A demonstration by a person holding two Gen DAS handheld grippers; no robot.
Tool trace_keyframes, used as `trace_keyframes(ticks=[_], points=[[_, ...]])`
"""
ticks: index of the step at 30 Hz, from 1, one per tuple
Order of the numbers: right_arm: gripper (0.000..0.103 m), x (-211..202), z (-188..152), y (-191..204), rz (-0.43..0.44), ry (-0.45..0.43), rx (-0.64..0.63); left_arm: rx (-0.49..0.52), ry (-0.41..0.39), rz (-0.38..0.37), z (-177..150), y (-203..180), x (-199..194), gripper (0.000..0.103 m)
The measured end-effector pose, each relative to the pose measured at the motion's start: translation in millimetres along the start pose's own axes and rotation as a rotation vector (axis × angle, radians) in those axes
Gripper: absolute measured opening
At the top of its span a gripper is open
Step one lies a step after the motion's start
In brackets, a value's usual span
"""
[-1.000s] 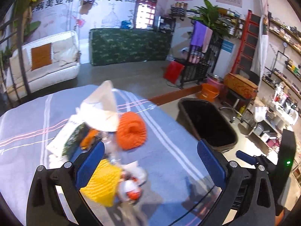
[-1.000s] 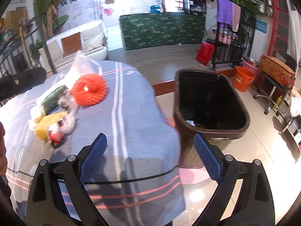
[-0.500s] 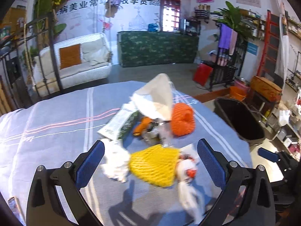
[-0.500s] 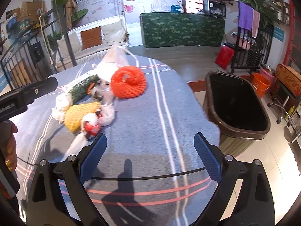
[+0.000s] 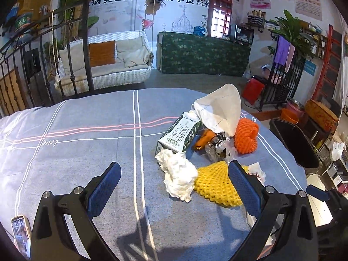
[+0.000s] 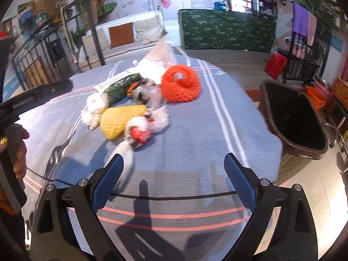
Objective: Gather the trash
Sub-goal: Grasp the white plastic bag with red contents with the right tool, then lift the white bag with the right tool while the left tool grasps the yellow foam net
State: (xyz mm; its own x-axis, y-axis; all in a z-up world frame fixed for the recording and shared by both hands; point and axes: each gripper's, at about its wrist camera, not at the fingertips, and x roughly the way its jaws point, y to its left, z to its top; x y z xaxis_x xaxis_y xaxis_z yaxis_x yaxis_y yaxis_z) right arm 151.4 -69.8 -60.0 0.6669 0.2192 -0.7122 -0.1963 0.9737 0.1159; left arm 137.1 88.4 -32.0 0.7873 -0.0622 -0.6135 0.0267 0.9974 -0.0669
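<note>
My left claw [image 5: 174, 184] hangs low in the left wrist view with its blue fingers [image 5: 104, 187] spread wide and nothing between them. Its right-hand finger stands in front of the yellow foam net [image 5: 214, 187] at lower centre-right; whether it touches the net I cannot tell. Just left of the net, touching it, lies a crumpled white tissue [image 5: 178, 174]. Above the tissue, near the centre-right of the frame, a milk carton [image 5: 178, 133] lies on its side, and a white face mask [image 5: 219, 108] rises over it. Right of the carton sits an orange foam net [image 5: 246, 134], with a bit of clear crumpled plastic [image 5: 218, 145] between them. All of it rests on the table's grey-blue striped cloth [image 5: 87, 134]. At the right edge of the frame stands the dark bin [image 5: 293, 143], off the table. A phone [image 5: 20, 232] shows at the lower left corner.

My right claw [image 6: 174, 177] is also spread wide and empty, hovering above the cloth at the bottom of its view. The trash pile sits in the upper centre-left there: the orange net [image 6: 180, 84], the yellow net [image 6: 121, 117], the tissue [image 6: 93, 111], the carton [image 6: 119, 84], and a white-and-red wrapper [image 6: 141, 130] nearest my fingers, slightly blurred. The bin [image 6: 291, 117] stands at the right of the frame beside the table edge, open at the top. My left hand [image 6: 13, 150] grips its handle at the left edge. A thin black cable [image 6: 169, 198] runs across the cloth between my right fingers.
</note>
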Motion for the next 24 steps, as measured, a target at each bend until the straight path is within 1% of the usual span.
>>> trace_keyframes(ticks=[3,6,8,9,10,11,12,13,14,15,16,19,22,24], points=[[0.092,10,5,17,0.033,0.018,-0.039,0.000,0.008,-0.002,-2,3,1,0.097],[0.092,27,9,35,0.052,0.072,-0.062,-0.012,0.010,-0.017,-2,6,-2,0.097],[0.092,37,10,46,0.044,0.100,-0.091,-0.020,0.008,-0.022,-2,7,-2,0.097],[0.089,42,10,52,0.028,0.113,-0.111,-0.024,0.009,-0.026,-2,7,-3,0.097],[0.075,44,8,55,0.027,0.118,-0.121,-0.025,0.011,-0.031,-2,7,-2,0.097],[0.067,48,7,58,0.031,0.130,-0.130,-0.027,0.012,-0.038,-3,8,-2,0.097],[0.056,52,6,59,0.032,0.145,-0.130,-0.026,0.015,-0.049,-4,7,-1,0.097],[0.050,53,5,58,0.031,0.150,-0.125,-0.021,0.019,-0.059,-5,6,-1,0.097],[0.048,52,5,57,0.034,0.144,-0.118,-0.013,0.024,-0.065,-7,5,1,0.097],[0.036,51,5,55,0.040,0.140,-0.111,-0.006,0.028,-0.069,-8,4,2,0.097],[0.021,50,5,52,0.042,0.139,-0.101,0.000,0.033,-0.077,-9,2,3,0.097],[0.011,45,7,39,0.053,0.134,-0.062,0.018,0.048,-0.107,-10,-4,7,0.097],[0.009,40,7,29,0.041,0.118,-0.052,0.053,0.058,-0.143,-12,-15,10,0.096],[0.009,35,8,21,0.029,0.106,-0.046,0.085,0.075,-0.159,-13,-23,14,0.092]])
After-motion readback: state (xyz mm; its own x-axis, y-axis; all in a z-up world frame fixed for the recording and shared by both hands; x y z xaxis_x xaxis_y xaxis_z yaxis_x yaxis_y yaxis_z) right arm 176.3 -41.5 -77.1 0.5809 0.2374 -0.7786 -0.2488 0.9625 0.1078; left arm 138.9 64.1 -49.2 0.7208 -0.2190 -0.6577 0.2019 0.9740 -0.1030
